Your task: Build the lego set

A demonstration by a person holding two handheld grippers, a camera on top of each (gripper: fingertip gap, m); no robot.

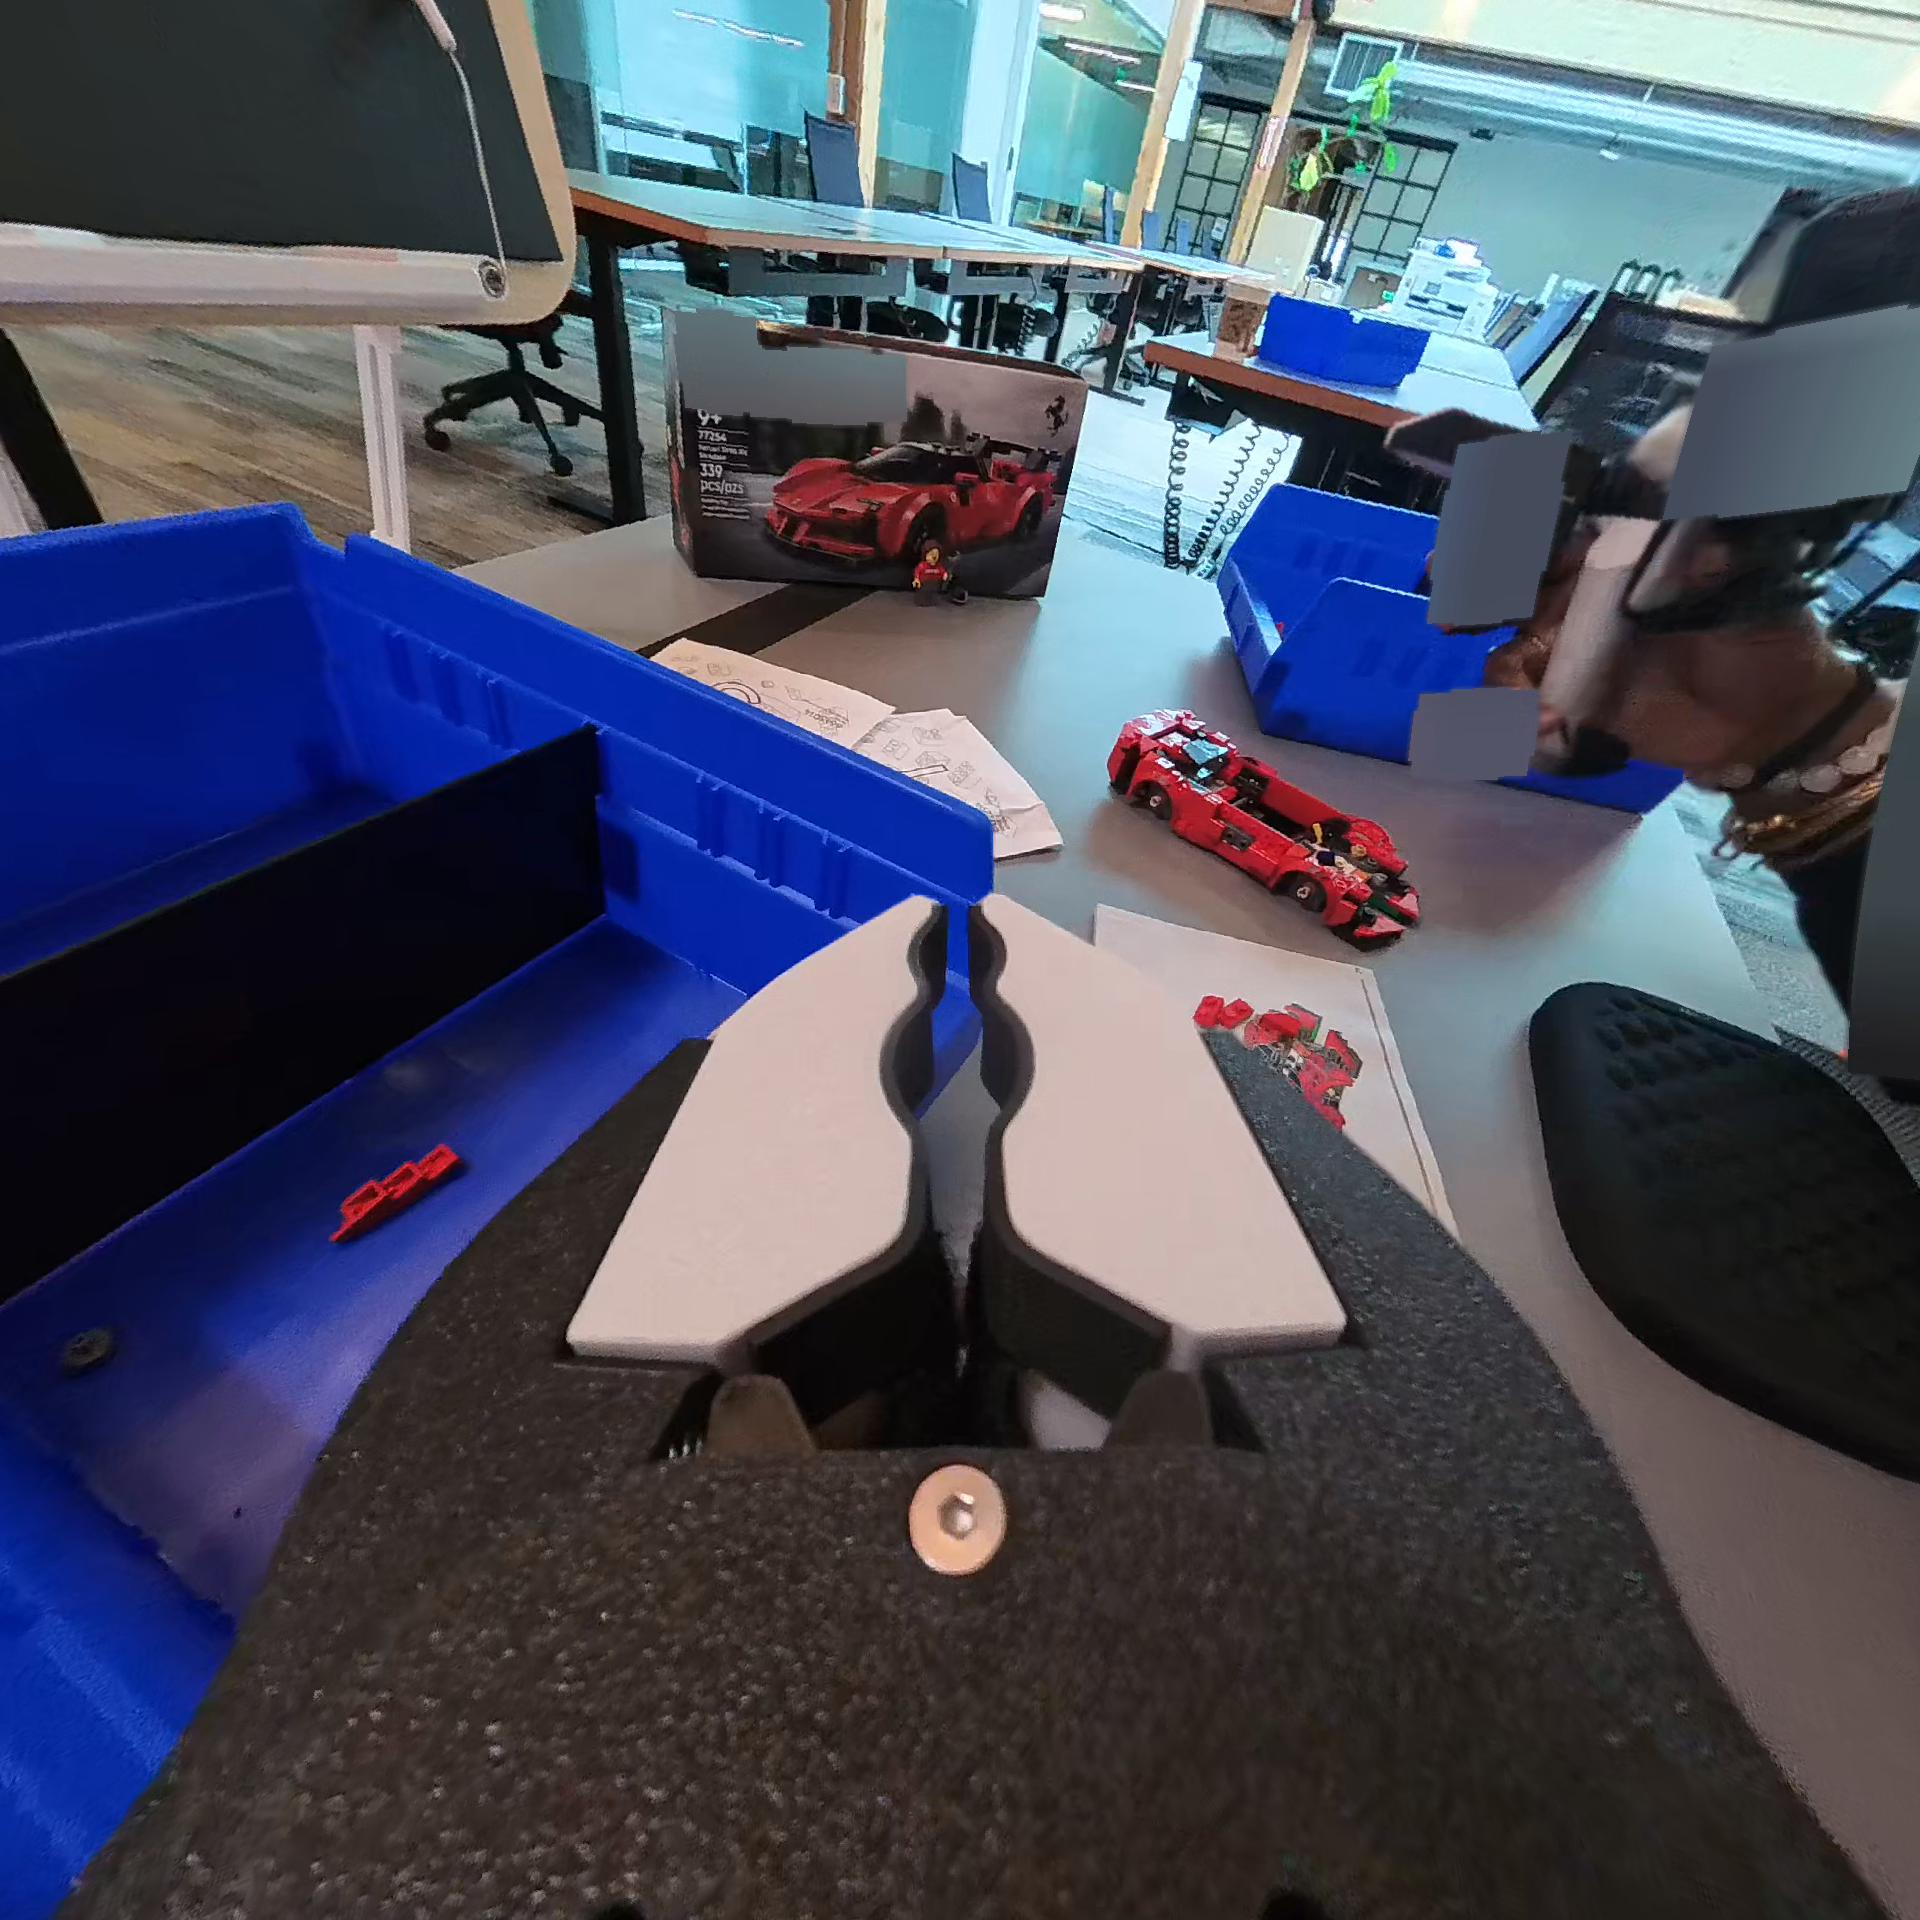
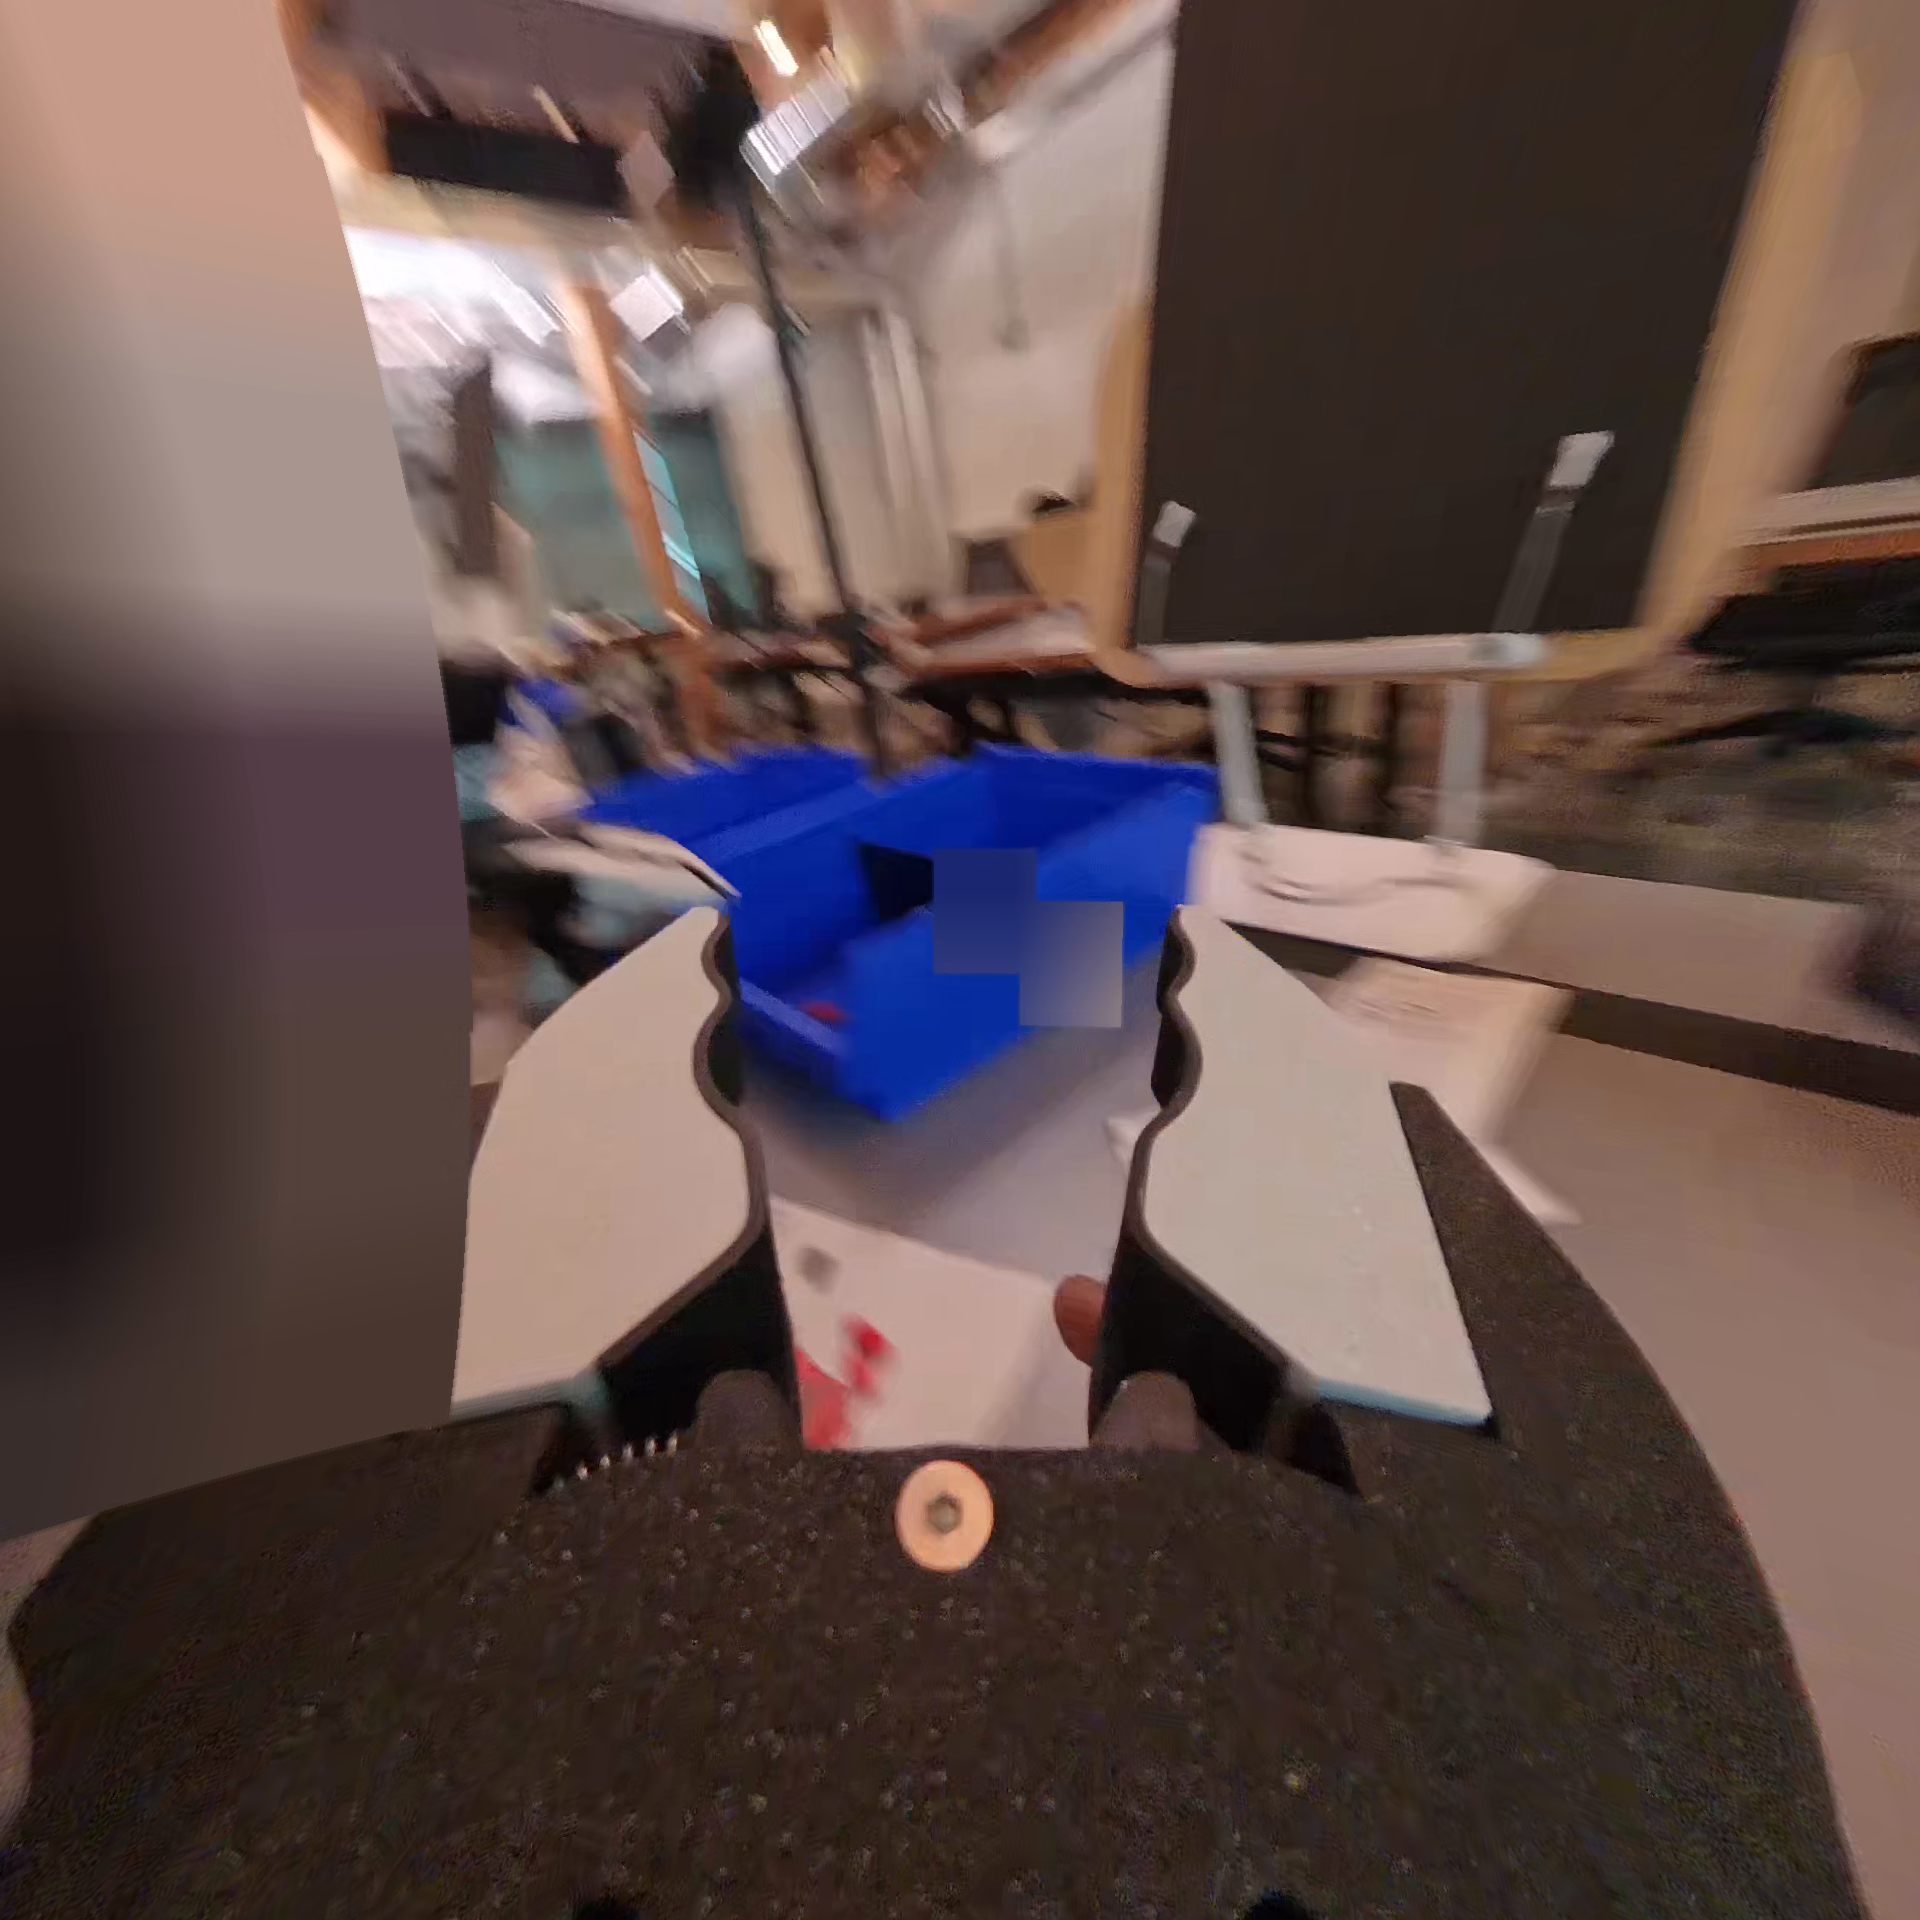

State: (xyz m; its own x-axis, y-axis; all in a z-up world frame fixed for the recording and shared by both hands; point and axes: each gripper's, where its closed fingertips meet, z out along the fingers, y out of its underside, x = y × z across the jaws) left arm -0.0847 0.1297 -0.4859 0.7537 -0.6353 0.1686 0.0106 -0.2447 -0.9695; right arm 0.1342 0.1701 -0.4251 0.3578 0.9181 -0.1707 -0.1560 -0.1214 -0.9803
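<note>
One view only shows red car [image 1: 1262,826]; other blurred.

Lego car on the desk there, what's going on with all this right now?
A person is building it with two handheld grippers. The red Lego car sits partly built on the grey table, touched by neither. The left gripper is shut and empty beside a blue bin holding a red piece. The right gripper is open, holding nothing.

Blue bin [image 1: 665,727] with black divider [image 1: 312,935]; red brick [image 1: 395,1190] inside. Red car model [image 1: 1257,821] with black parts on grey worktop [image 1: 1143,644]. Left tool [image 1: 958,925]: light grey fingers, speckled black body. White printed leaflets [image 1: 894,727].
</note>
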